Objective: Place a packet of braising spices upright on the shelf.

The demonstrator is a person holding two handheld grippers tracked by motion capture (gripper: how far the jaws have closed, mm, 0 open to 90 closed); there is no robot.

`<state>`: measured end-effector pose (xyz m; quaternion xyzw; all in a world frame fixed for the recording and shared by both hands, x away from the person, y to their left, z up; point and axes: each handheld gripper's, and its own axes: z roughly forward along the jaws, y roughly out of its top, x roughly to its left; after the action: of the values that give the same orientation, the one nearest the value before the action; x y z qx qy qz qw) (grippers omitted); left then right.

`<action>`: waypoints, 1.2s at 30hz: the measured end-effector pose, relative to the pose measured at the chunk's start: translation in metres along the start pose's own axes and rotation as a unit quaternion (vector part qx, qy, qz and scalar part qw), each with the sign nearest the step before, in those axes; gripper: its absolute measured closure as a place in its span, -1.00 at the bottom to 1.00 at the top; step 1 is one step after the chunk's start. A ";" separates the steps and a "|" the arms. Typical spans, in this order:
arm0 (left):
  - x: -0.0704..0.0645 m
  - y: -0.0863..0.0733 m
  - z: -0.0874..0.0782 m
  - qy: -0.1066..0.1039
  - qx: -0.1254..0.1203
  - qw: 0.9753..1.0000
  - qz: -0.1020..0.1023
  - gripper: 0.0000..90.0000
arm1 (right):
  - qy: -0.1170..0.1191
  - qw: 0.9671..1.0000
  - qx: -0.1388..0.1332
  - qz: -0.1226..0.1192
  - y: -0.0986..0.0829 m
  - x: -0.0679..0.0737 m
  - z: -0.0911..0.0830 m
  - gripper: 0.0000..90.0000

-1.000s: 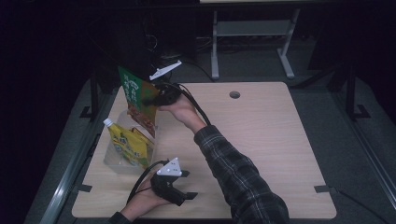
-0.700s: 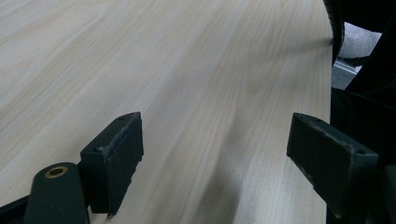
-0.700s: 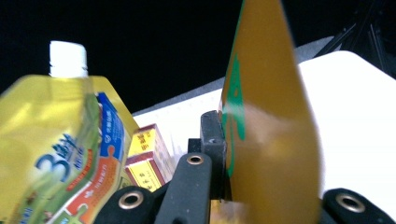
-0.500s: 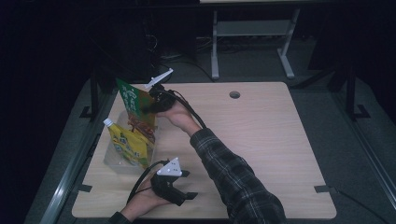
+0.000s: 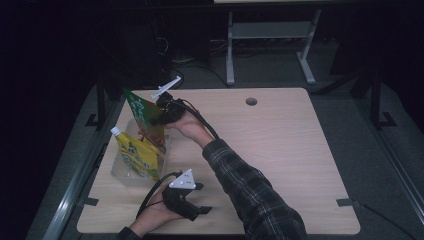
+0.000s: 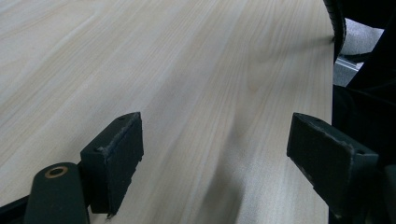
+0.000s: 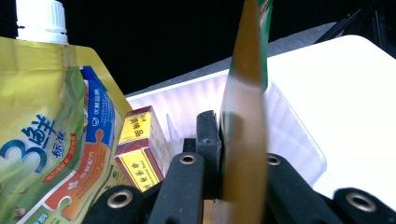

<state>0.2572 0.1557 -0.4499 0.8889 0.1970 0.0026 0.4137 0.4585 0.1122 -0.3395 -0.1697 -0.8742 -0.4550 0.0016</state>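
Observation:
My right gripper (image 5: 159,118) is shut on a flat green packet (image 5: 141,114), holding it upright over the far end of a clear plastic bin (image 5: 121,173). In the right gripper view the green packet (image 7: 245,107) stands edge-on between the jaws, above the clear bin (image 7: 289,135). A yellow spouted pouch (image 5: 134,156) stands in the bin; the yellow pouch (image 7: 51,116) shows at the left with a small red and yellow box (image 7: 140,144) beside it. My left gripper (image 5: 199,210) rests open on the table near the front edge, and the left gripper (image 6: 215,154) has bare wood between its jaws.
The wooden table (image 5: 280,150) has a round cable hole (image 5: 251,101) at the back. A metal rail (image 5: 80,175) runs along the table's left edge. A grey frame (image 5: 270,35) stands on the floor behind.
My right gripper has brought the green packet down and toward the bin. The left gripper has stayed where it was.

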 end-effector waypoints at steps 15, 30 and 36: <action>0.002 -0.001 -0.001 0.002 0.001 1.000 0.000 -0.60 | -0.044 0.999 -0.013 0.000 -0.007 0.009 -0.028 0.05; 0.005 -0.002 -0.002 0.006 0.005 1.000 0.001 -0.59 | -0.075 0.997 -0.018 0.024 -0.061 0.012 -0.095 -0.12; 0.005 -0.002 -0.003 0.004 0.004 1.000 -0.003 -0.60 | -0.092 0.995 -0.020 0.032 -0.089 0.014 -0.120 -0.15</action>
<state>0.2603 0.1604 -0.4504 0.8898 0.2018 0.0041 0.4092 0.4003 -0.0264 -0.3374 -0.2390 -0.8552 -0.4548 -0.0681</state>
